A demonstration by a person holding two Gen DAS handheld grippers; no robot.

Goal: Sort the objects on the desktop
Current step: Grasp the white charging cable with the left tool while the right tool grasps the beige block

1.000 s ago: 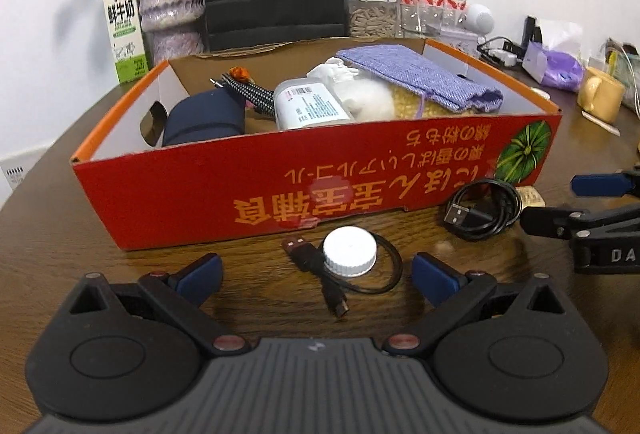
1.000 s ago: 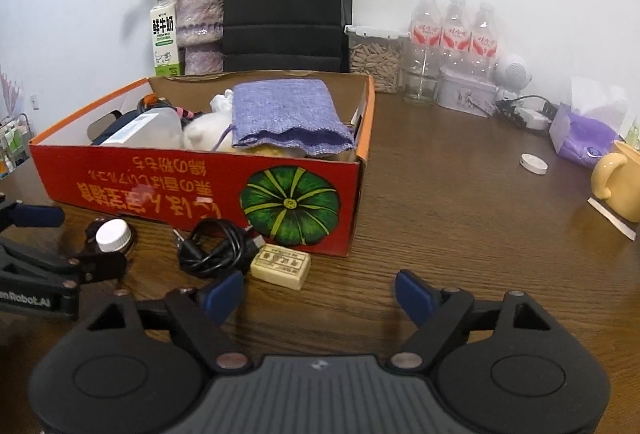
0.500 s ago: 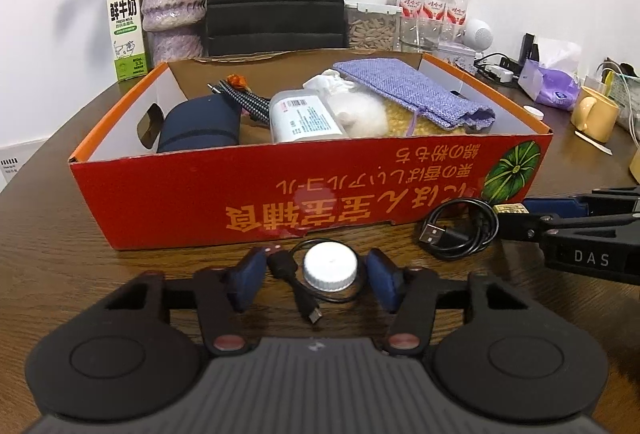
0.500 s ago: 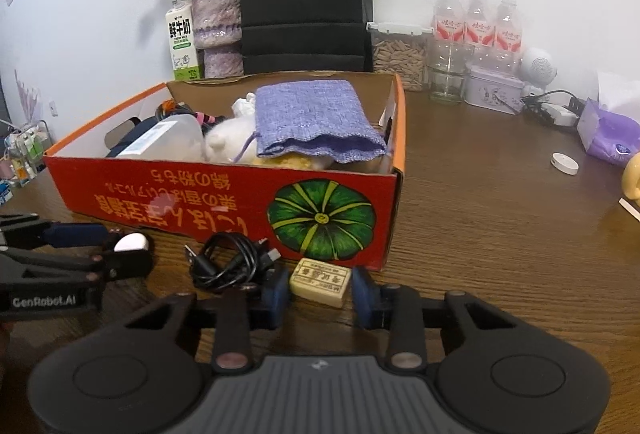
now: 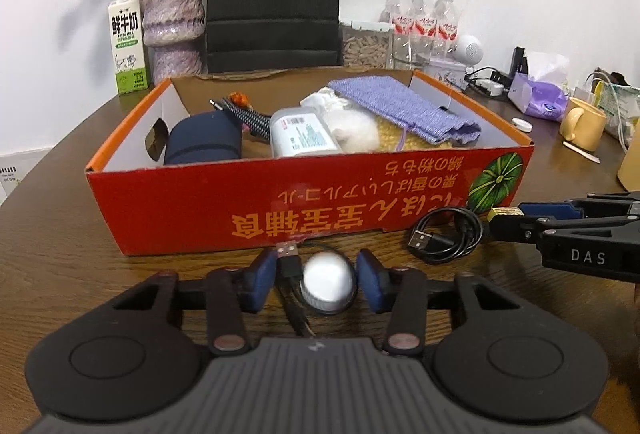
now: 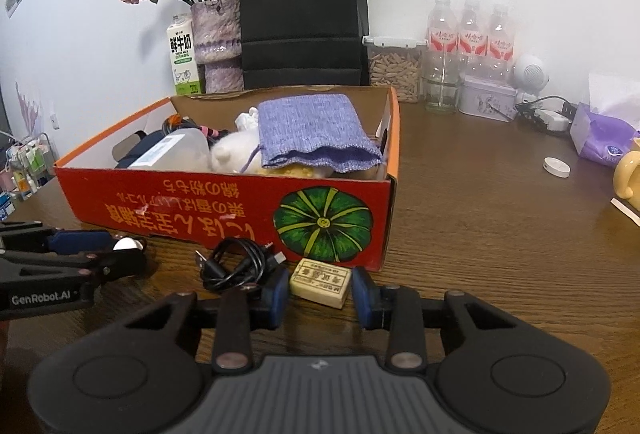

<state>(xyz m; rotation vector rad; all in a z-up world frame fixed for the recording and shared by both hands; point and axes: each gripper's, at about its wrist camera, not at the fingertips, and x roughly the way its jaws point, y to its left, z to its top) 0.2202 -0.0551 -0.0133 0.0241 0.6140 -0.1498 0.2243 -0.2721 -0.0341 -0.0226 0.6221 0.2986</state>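
The white puck charger (image 5: 329,285) lies on the table (image 5: 60,258) between the pads of the left gripper (image 5: 316,284), its black lead and USB plug (image 5: 289,255) trailing toward the left pad and up to the red box (image 5: 248,202). The jaws stand narrowed around it, one on each side; whether the pads already press on the puck I cannot tell, as a sliver of gap seems to remain. The tan eraser-like block (image 6: 321,283) lies just in front of the box's pumpkin corner, its long axis running across the span of the right gripper (image 6: 320,294), whose jaws bracket its two short ends without clearly touching. A coiled black cable (image 6: 236,266) sits just left of the block, touching the left pad. Each gripper is nearest its own item; the box lies straight ahead of both
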